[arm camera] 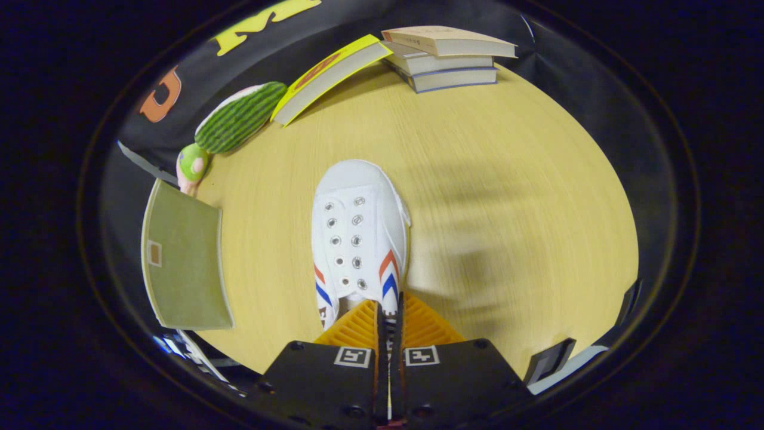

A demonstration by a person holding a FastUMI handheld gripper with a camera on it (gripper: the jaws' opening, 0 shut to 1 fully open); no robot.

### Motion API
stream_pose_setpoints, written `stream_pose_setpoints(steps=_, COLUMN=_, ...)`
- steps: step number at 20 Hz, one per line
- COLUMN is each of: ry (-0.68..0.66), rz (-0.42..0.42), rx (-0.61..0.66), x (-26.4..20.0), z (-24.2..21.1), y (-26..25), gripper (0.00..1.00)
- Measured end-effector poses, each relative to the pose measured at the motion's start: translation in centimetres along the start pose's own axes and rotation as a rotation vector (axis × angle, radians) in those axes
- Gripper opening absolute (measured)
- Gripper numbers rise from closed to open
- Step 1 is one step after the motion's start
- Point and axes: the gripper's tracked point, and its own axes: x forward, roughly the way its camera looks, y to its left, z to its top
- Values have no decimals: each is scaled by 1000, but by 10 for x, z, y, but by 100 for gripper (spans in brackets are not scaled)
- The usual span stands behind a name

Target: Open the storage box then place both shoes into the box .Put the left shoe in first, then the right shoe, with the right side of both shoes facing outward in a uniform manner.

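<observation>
A white canvas shoe (357,239) with red and blue chevrons on its sides points away from me over the wooden table (489,197). My gripper (388,316) is shut on the shoe's right side wall near the heel, both fingers pressed together with the fabric pinched between them. The shoe's toe reaches well beyond the fingers. The olive-green storage box (182,263) lies off to the left of the shoe; I see its flat face with a small label patch, and cannot tell whether it is open.
Beyond the shoe, a stack of books (444,57) lies at the table's far edge, with a yellow-covered book (328,74) leaning beside it. A green striped plush toy (239,116) and a small green-and-pink toy (192,164) lie behind the box.
</observation>
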Motion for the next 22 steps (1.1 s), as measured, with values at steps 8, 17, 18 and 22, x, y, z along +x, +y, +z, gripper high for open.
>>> stream_pose_setpoints(steps=8, ry=-51, rz=22, rx=-15, x=-40, z=10, y=23, gripper=7)
stream_pose_setpoints(steps=17, ry=-129, rz=100, rx=-46, x=-135, z=15, y=132, gripper=7)
stream_pose_setpoints(steps=18, ry=-138, rz=118, rx=-54, x=-145, z=14, y=150, gripper=7)
stream_pose_setpoints(steps=22, ry=-167, rz=174, rx=-104, x=-176, z=9, y=216, gripper=7)
